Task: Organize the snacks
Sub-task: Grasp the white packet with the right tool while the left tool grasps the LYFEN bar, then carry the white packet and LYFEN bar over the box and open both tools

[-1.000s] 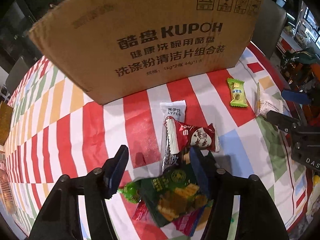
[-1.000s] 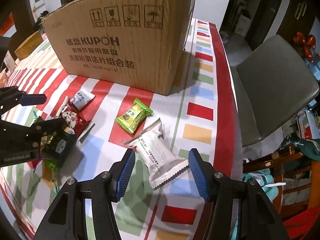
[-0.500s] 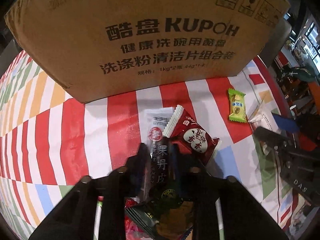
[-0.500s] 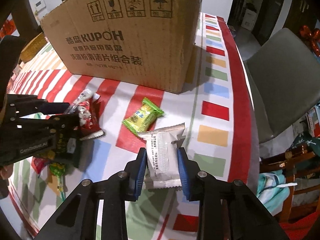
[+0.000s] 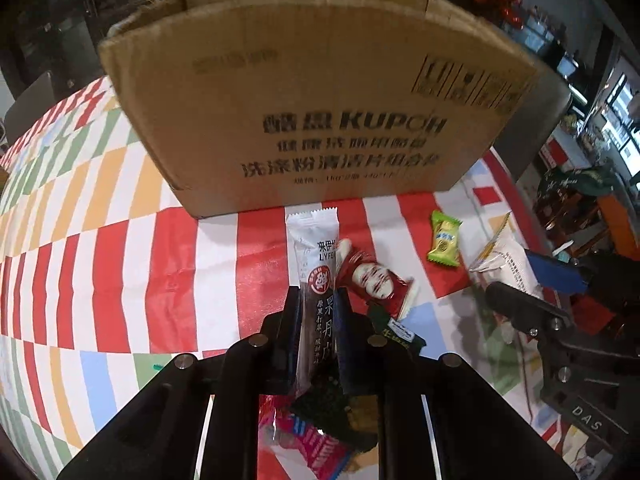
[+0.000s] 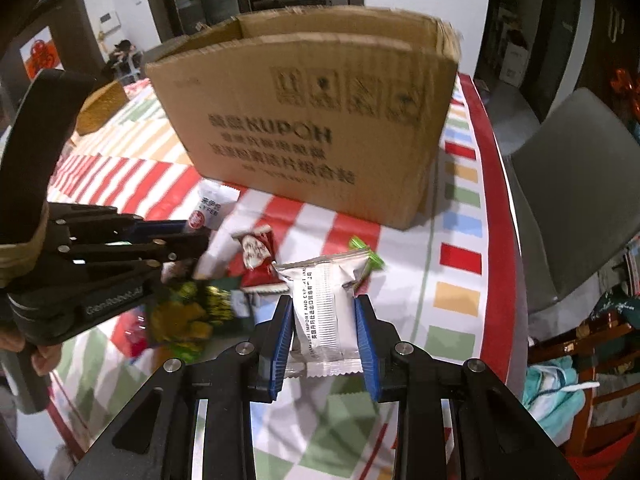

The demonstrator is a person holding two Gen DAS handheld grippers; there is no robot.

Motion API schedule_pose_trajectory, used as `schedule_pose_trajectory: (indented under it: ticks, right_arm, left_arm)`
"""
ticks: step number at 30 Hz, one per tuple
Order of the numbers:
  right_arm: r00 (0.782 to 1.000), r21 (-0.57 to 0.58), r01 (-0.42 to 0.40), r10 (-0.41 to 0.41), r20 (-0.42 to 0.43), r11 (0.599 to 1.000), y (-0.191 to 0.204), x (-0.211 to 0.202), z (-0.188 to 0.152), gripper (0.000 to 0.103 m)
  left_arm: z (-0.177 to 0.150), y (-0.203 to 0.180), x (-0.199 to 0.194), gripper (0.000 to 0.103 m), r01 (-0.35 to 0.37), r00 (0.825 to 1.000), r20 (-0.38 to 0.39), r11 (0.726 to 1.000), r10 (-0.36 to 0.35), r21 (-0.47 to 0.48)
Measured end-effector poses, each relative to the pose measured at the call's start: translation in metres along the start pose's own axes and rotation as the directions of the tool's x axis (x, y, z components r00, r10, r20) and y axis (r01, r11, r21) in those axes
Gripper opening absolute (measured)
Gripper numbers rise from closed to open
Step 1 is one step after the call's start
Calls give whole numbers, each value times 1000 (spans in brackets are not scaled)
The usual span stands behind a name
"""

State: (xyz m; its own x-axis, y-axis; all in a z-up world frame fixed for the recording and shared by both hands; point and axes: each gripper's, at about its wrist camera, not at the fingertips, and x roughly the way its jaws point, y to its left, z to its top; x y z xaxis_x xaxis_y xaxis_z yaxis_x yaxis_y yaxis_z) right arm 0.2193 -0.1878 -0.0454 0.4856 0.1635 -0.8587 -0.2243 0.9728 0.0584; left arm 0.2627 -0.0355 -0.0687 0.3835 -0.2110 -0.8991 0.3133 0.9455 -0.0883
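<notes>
My left gripper (image 5: 318,300) is shut on a long white-and-brown snack stick (image 5: 316,264) and holds it above the table, pointing at the open cardboard box (image 5: 320,120). My right gripper (image 6: 323,312) is shut on a white snack packet (image 6: 324,304), also lifted. The same packet (image 5: 506,258) and the right gripper (image 5: 532,292) show at the right of the left wrist view. A red packet (image 5: 376,280), a green-yellow candy (image 5: 444,240) and a dark green packet (image 6: 188,312) lie on the striped tablecloth (image 5: 120,248). The left gripper (image 6: 192,236) shows at the left of the right wrist view.
A red-pink wrapper (image 5: 308,444) lies under the left gripper. A grey chair (image 6: 576,184) stands past the table's right edge. A woven basket (image 6: 100,106) sits at the far left of the table. The box (image 6: 320,120) stands upright with its top open.
Both grippers have risen from the table with their snacks. The snack stick now hangs clear of the pile, and the white packet is off the cloth. The box's open top has come into view.
</notes>
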Motion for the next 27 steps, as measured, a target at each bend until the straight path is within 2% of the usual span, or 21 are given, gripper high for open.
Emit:
schedule_pose_trajectory:
  ticks: [13, 27]
  right_arm:
    - [992, -23, -20, 23, 125, 1000, 17, -39, 12, 32]
    - [965, 0, -32, 31, 262, 999, 17, -85, 33, 32]
  left_arm:
    - [-11, -3, -53, 17, -2, 991, 132, 1000, 3, -7]
    - [0, -9, -111, 17, 3, 963, 269, 1000, -2, -1]
